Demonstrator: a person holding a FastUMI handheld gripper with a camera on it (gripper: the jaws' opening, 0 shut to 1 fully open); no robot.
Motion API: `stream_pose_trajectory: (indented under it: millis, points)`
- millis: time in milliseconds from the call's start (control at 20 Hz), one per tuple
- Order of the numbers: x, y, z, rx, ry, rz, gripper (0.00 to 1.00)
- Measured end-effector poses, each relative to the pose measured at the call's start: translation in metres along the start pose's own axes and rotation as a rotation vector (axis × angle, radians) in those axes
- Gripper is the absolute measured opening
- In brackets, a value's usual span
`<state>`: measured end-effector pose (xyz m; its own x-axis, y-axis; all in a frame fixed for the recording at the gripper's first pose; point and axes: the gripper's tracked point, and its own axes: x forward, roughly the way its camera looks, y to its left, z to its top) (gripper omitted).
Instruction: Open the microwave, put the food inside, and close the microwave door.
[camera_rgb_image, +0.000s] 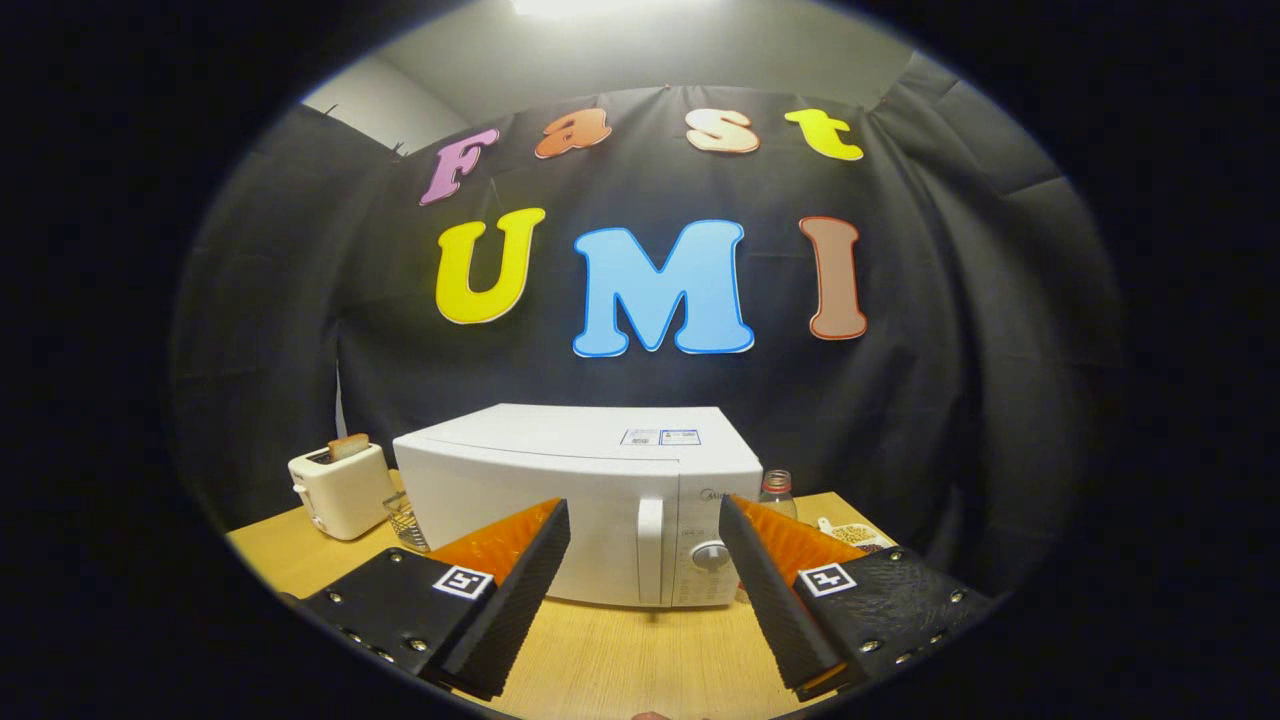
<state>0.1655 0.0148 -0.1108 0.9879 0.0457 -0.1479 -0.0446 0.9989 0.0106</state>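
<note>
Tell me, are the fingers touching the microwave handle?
Apart. In the gripper view, the open fingers frame the handle of the microwave, which stands beyond them.

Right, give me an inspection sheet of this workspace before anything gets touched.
Surface: wooden table, bare patch ahead of the tongs.
Job's things: white microwave, door shut, vertical handle just beyond the gap between the fingers; plate of food right of the microwave, behind the right finger.
Clutter: toaster holding a slice of bread, small clear glass, bottle.
Grippers: tongs open, fingers spread, holding nothing.
Cables: nothing seen.
Surroundings: black cloth wall, ceiling light above.
</note>
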Motion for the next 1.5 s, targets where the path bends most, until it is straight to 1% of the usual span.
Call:
stream_pose_trajectory:
  millis: [200, 400, 700, 750, 800, 850, 900, 950, 1000, 1200, 1250, 1350, 1400, 1450, 1500]
  points:
    - [0.033, 0.003, -0.017, -0.035, 0.015, 0.008, 0.96]
    - [0.065, -0.001, -0.041, -0.04, 0.055, -0.006, 0.96]
    - [0.093, -0.006, -0.079, -0.041, 0.128, -0.019, 0.95]
    - [0.096, -0.007, -0.084, -0.035, 0.141, -0.023, 0.91]
    - [0.1, -0.007, -0.089, -0.025, 0.155, -0.023, 0.81]
    - [0.101, -0.005, -0.094, -0.016, 0.171, -0.023, 0.79]
    - [0.105, -0.008, -0.099, -0.018, 0.182, -0.044, 0.72]
    - [0.108, -0.009, -0.103, -0.015, 0.193, -0.046, 0.57]
    - [0.109, -0.007, -0.106, -0.004, 0.204, -0.041, 0.47]
    - [0.118, -0.006, -0.115, 0.028, 0.225, -0.033, 0.47]
    - [0.116, -0.005, -0.111, 0.035, 0.223, -0.03, 0.35]
    - [0.119, -0.006, -0.113, 0.046, 0.241, -0.038, 0.33]
    - [0.118, -0.005, -0.11, 0.04, 0.241, -0.043, 0.26]
    - [0.118, -0.004, -0.113, 0.02, 0.24, -0.05, 0.26]
    - [0.117, -0.004, -0.113, -0.004, 0.235, -0.05, 0.17]
